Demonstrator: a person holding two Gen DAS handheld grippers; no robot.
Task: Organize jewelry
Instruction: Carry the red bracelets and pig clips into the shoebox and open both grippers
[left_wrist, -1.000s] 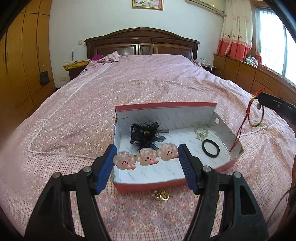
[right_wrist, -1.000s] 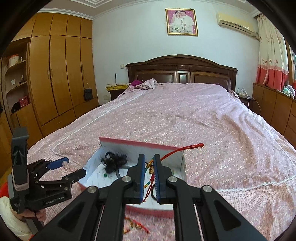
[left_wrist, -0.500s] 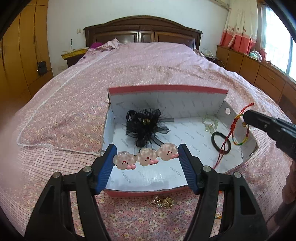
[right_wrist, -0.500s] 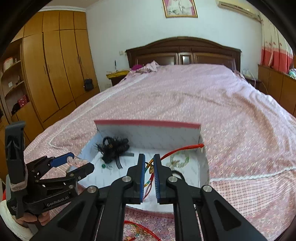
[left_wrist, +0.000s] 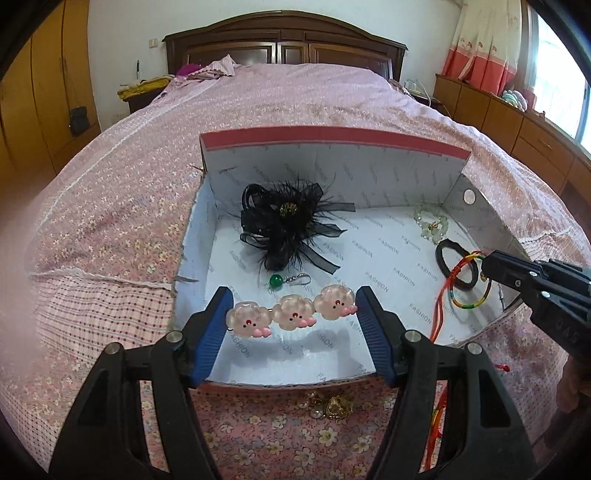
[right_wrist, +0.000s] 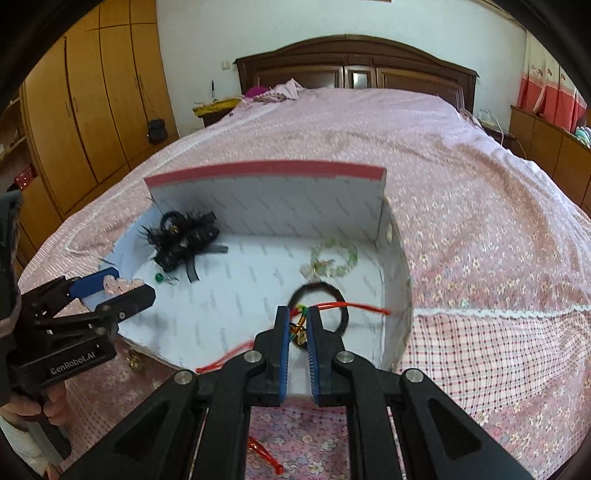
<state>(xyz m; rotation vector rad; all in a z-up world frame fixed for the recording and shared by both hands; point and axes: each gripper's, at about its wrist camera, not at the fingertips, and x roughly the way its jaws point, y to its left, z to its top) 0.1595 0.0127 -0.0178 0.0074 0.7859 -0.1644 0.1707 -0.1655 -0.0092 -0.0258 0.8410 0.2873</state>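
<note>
On the pink floral bedspread (left_wrist: 332, 107), in the left wrist view, one open cardboard box (left_wrist: 332, 138) is standing with its red-edged back wall upright, and the left gripper (left_wrist: 291, 314) is holding one hair clip (left_wrist: 291, 314) of three pink cloud-shaped pieces crosswise between its two blue pads, above the box's near floor. Inside the box are lying one black feathered hair bow (left_wrist: 288, 225), one green bead earring (left_wrist: 284, 282) just beyond the clip, one pale green bead bracelet (left_wrist: 430, 223) and one black hair tie (left_wrist: 452, 266) toward the right wall. The right gripper (left_wrist: 484, 264) is reaching in over the low right wall, pinching one multicoloured cord bracelet (left_wrist: 469, 295) whose red strings are hanging down over the box floor. The white floor between the bow and the hair tie is lying bare. One gold trinket (left_wrist: 332, 404) is sitting on the bedspread just outside the near wall. In the right wrist view, the right gripper (right_wrist: 298, 325) is standing nearly closed on the cord bracelet (right_wrist: 300, 321), directly above the hair tie (right_wrist: 319, 306), with red string (right_wrist: 351, 305) trailing toward the right wall. The left gripper (right_wrist: 123, 286) is hovering at the box's (right_wrist: 266, 171) left edge with the clip (right_wrist: 122, 283) between its pads.
</note>
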